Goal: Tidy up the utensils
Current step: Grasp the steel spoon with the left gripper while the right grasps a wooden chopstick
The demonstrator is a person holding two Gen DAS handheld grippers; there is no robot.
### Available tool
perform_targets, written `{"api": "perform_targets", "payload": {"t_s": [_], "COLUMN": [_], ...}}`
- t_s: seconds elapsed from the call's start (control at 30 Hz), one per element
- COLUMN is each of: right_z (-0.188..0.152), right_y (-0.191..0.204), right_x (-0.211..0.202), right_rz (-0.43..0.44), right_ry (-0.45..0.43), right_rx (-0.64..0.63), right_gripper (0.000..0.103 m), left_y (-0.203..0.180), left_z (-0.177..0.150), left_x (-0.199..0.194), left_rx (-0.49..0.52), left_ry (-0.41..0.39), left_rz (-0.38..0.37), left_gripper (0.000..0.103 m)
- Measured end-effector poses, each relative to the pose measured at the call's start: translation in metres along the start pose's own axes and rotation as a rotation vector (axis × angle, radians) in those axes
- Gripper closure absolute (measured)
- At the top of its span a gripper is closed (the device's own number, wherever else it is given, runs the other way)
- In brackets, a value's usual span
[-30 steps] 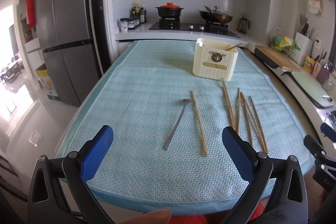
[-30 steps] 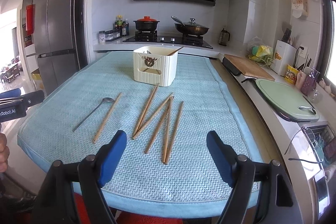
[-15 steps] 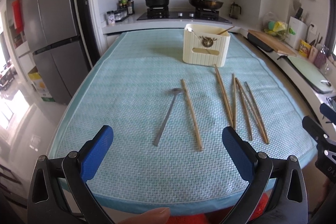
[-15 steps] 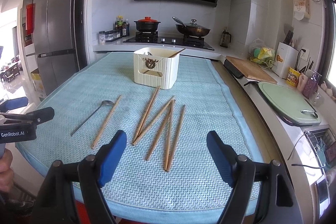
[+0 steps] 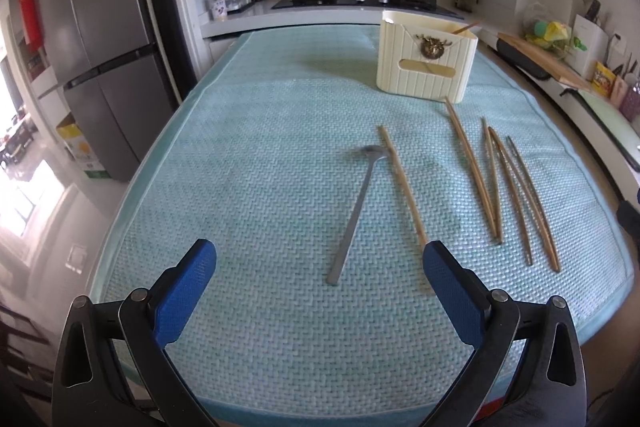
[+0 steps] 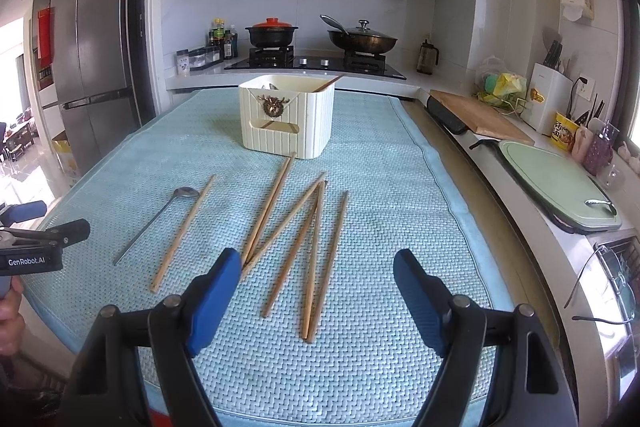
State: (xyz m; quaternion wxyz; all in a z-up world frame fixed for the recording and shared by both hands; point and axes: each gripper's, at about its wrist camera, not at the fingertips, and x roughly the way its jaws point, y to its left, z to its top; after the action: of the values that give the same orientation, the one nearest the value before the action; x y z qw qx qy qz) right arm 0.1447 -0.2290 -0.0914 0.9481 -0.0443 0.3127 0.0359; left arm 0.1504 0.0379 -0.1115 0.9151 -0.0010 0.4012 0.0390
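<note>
Chopsticks (image 6: 316,247) lie scattered on the pale blue mat (image 5: 256,155) covering my counter, five in a loose fan and a sixth, single chopstick (image 5: 402,185) apart to their left, just beside a metal spoon (image 5: 356,211). Behind them stands the cream utensil holder (image 6: 287,121), upright, with a chopstick tip and a spoon showing above its rim. My left gripper (image 5: 320,273) hovers over the near edge of the mat, its blue fingers (image 5: 186,291) spread wide and empty, the spoon's handle ahead between them. My right gripper (image 6: 318,285) likewise stands wide open with nothing held, above the near ends of the fanned chopsticks.
</note>
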Motion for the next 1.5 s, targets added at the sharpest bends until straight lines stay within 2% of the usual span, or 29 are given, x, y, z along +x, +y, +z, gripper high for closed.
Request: {"api": "perform_targets", "payload": {"t_s": [0.2, 0.33, 0.5, 0.57, 0.6, 0.67, 0.77, 0.87, 0.97, 1.03, 1.07, 1.13, 1.23, 1.3, 1.37, 1.5], "right_z": [0.004, 0.011, 0.02, 0.023, 0.023, 0.023, 0.021, 0.019, 0.024, 0.031, 0.036, 0.044, 0.054, 0.06, 0.063, 0.071], "right_y": [-0.031, -0.054, -0.079, -0.081, -0.082, -0.08, -0.07, -0.065, -0.07, -0.077, -0.081, -0.088, -0.09, -0.083, -0.07, -0.047], "right_x": [0.031, 0.059, 0.106, 0.122, 0.127, 0.131, 0.13, 0.131, 0.137, 0.149, 0.158, 0.178, 0.213, 0.232, 0.248, 0.261], "right_rz": [0.014, 0.056, 0.109, 0.136, 0.153, 0.19, 0.198, 0.206, 0.206, 0.221, 0.223, 0.238, 0.24, 0.234, 0.218, 0.119], "right_ry": [0.074, 0.141, 0.254, 0.299, 0.317, 0.328, 0.323, 0.333, 0.342, 0.356, 0.373, 0.408, 0.47, 0.495, 0.525, 0.544], "right_rx": [0.083, 0.123, 0.187, 0.201, 0.221, 0.254, 0.22, 0.198, 0.206, 0.224, 0.235, 0.272, 0.284, 0.257, 0.195, 0.077], "right_gripper": [0.023, 0.023, 0.023, 0.032, 0.038, 0.038, 0.038, 0.038, 0.038, 0.039, 0.041, 0.051, 0.058, 0.063, 0.063, 0.066], "left_y": [0.012, 0.006, -0.006, -0.006, -0.004, -0.004, -0.01, -0.018, -0.022, -0.023, -0.024, -0.026, -0.029, -0.031, -0.032, -0.03], "left_z": [0.034, 0.055, 0.067, 0.07, 0.072, 0.074, 0.075, 0.078, 0.084, 0.087, 0.088, 0.089, 0.091, 0.094, 0.096, 0.099], "left_x": [0.064, 0.1, 0.125, 0.136, 0.141, 0.15, 0.163, 0.168, 0.171, 0.172, 0.173, 0.175, 0.176, 0.179, 0.181, 0.185], "left_rx": [0.041, 0.113, 0.197, 0.192, 0.185, 0.182, 0.207, 0.253, 0.279, 0.285, 0.286, 0.28, 0.275, 0.261, 0.238, 0.211], "left_ry": [0.125, 0.171, 0.203, 0.224, 0.234, 0.262, 0.295, 0.284, 0.282, 0.281, 0.281, 0.28, 0.272, 0.269, 0.268, 0.259], "left_rz": [-0.165, -0.231, -0.321, -0.347, -0.36, -0.376, -0.371, -0.344, -0.341, -0.345, -0.349, -0.357, -0.36, -0.361, -0.361, -0.363], "left_gripper": [0.0, 0.001, 0.001, 0.002, 0.005, 0.011, 0.019, 0.028, 0.046, 0.063, 0.067, 0.077, 0.089, 0.092, 0.095, 0.102]}}
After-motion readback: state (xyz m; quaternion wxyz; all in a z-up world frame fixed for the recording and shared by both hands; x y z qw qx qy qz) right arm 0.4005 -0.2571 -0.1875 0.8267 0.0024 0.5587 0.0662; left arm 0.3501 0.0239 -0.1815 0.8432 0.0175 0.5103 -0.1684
